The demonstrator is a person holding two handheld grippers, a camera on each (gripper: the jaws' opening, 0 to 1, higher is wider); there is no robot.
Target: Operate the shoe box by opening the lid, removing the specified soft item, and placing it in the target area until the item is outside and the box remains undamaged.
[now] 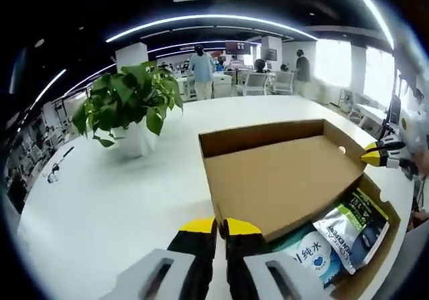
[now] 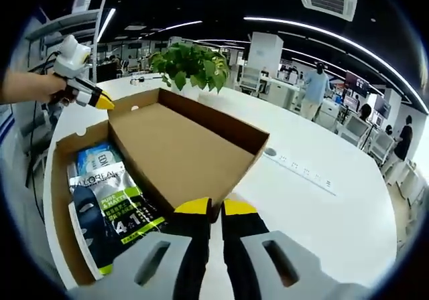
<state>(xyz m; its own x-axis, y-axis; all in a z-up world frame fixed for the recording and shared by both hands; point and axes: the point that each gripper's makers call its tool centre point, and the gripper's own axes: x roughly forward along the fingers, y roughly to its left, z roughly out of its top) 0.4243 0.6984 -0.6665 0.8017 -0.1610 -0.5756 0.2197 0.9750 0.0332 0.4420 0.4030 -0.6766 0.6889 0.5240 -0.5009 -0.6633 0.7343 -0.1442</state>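
Note:
A brown cardboard shoe box (image 2: 60,199) lies on a white table (image 1: 100,199), its flap lid (image 1: 281,173) lifted partway. My left gripper (image 1: 220,226) is shut on one corner of the lid's free edge. My right gripper (image 2: 214,207) is shut on the other corner. Each gripper also appears in the other's view: the right gripper (image 1: 367,158) and the left gripper (image 2: 104,103), held by a hand. Under the lid lie a dark pouch with green print (image 2: 114,213) and a white-and-blue soft pack (image 1: 312,256).
A potted green plant (image 1: 131,102) stands on the table beyond the box. A socket strip (image 2: 301,169) is set into the tabletop. A small dark object (image 1: 57,169) lies near the table's far edge. People (image 1: 201,69) and desks fill the office behind.

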